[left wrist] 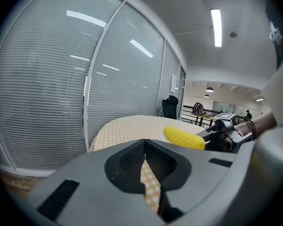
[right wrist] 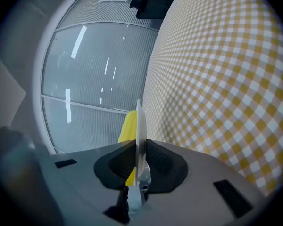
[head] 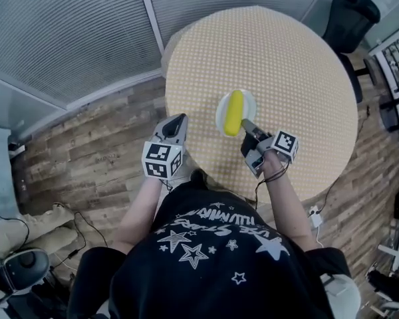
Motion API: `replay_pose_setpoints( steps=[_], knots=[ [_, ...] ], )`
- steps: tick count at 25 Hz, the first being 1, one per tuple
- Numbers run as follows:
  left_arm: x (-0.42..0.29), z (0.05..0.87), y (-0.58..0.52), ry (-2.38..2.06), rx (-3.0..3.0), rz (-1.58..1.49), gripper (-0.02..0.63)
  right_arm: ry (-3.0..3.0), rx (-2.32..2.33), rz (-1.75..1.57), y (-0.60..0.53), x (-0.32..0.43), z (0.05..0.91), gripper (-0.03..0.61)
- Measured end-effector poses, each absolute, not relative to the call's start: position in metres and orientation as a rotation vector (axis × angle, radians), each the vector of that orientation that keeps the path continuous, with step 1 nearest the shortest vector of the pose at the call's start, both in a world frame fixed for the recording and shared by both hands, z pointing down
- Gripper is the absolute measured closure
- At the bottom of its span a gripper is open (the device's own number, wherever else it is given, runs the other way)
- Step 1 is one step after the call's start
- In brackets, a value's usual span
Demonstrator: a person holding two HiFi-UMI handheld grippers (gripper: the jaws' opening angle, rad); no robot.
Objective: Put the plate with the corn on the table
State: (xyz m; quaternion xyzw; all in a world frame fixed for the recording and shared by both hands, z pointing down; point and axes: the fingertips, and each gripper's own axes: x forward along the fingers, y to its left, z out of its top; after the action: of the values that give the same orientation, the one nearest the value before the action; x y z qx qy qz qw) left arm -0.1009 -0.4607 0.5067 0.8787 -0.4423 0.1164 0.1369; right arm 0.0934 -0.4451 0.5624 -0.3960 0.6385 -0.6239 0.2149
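Observation:
A small white plate (head: pixel 222 113) carries a yellow corn cob (head: pixel 234 111) over the near part of the round checked table (head: pixel 266 65). My right gripper (head: pixel 247 127) is shut on the plate's near rim. In the right gripper view the plate (right wrist: pixel 140 140) shows edge-on between the jaws, with the corn (right wrist: pixel 128 128) on its left side. Whether the plate rests on the cloth or hangs just above it I cannot tell. My left gripper (head: pixel 178 121) hovers at the table's near left edge, jaws closed with nothing in them. From the left gripper view the corn (left wrist: pixel 184 137) lies ahead to the right.
A black office chair (head: pixel 349 18) stands beyond the table's far right edge. Glass walls with blinds (head: pixel 73 32) run along the left and far side. Wooden floor (head: pixel 86 151) lies left of the table. Cables (head: pixel 319 208) trail on the floor at right.

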Motion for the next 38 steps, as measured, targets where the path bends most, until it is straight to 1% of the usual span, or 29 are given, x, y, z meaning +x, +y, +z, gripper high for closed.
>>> replay_pose_setpoints(
  steps=[14,28,33,38],
  knots=[
    [-0.091,0.532,-0.524,-1.197,2.544,0.356,0.606,1.724,-1.157,-1.820,-0.507,0.069,0.600,0.525],
    [-0.089,0.551,-0.541,-1.198,2.476,0.381,0.606,1.756,-1.203,-1.914,-0.529,0.061,0.628,0.526],
    [-0.092,0.556,-0.539,-1.195,2.461,0.403,0.606,1.794,-1.296,-1.957,-0.527,0.056,0.634,0.528],
    [-0.091,0.557,-0.539,-1.189,2.457,0.397,0.606,1.924,-1.446,-1.931,-0.529,0.054,0.637,0.526]
  ],
)
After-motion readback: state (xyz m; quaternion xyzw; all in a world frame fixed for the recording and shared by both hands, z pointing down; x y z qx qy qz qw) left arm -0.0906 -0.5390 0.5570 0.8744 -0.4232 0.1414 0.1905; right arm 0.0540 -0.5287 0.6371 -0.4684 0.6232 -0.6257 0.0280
